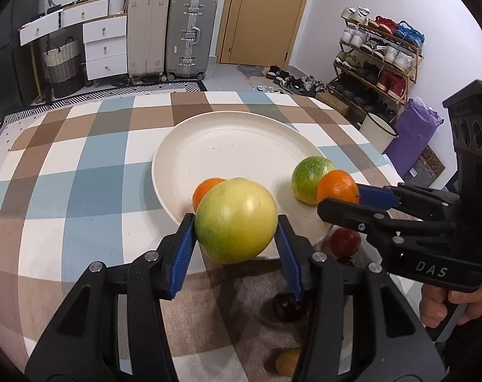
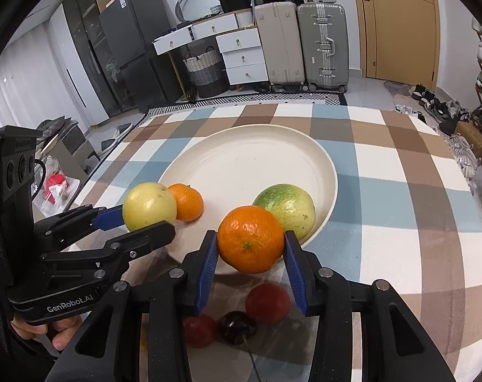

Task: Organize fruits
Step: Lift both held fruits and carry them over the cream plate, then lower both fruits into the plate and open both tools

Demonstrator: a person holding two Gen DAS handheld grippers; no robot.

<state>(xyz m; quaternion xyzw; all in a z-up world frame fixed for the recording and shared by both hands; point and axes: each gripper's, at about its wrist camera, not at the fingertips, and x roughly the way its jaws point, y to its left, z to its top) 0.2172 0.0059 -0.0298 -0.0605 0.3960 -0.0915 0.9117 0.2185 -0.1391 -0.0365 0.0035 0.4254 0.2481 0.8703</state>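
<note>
My left gripper is shut on a yellow-green fruit and holds it over the near rim of the cream plate. It shows in the right wrist view too. My right gripper is shut on an orange above the plate's near rim; the orange shows in the left wrist view. On the plate lie a green fruit and a second orange. Small red fruits and a dark cherry lie on the cloth below.
The plate sits on a checked tablecloth. A small yellow fruit lies near the front edge. Suitcases, drawers, a basket and a shoe rack stand beyond the table.
</note>
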